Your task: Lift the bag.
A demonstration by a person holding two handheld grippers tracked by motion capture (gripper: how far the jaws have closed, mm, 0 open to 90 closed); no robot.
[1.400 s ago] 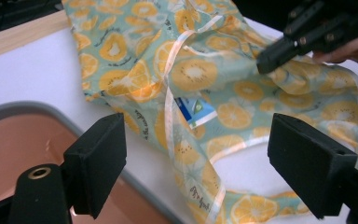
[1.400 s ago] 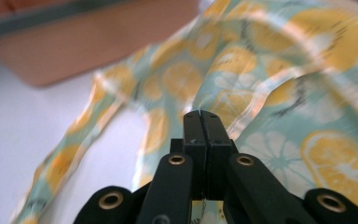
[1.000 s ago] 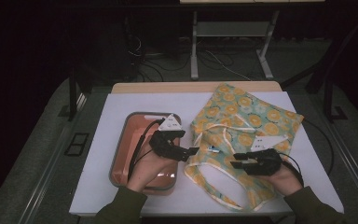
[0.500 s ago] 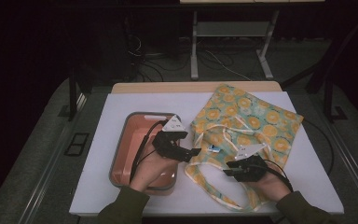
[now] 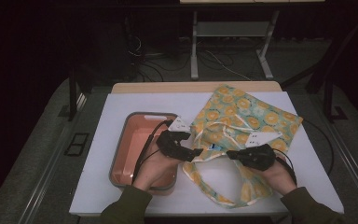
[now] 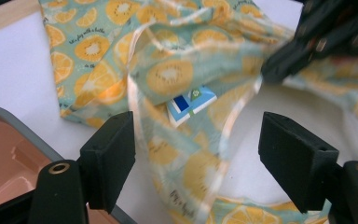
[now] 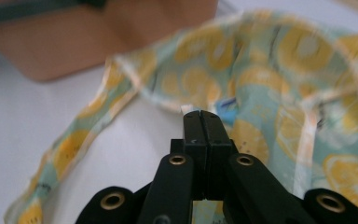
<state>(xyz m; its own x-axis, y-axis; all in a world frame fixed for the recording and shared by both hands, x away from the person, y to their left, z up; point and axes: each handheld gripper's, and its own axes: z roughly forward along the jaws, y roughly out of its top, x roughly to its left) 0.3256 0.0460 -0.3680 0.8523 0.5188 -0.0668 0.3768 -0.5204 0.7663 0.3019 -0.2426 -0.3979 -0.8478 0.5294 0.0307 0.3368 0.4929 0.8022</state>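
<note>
- Since a second ago the right gripper (image 5: 230,154) has slid left along the bag's mouth toward the left gripper (image 5: 196,152), its jaws closing as it went.
- Those jaws now meet on the pale edge of the orange-print bag (image 5: 247,112); a sliver of trim shows at their tips.
- The left gripper's jaws stand apart, with bag fabric and a blue label (image 6: 190,104) between them, unpressed.
- The bag lies on the white table (image 5: 121,107), right of the pink tray (image 5: 121,154).
</note>
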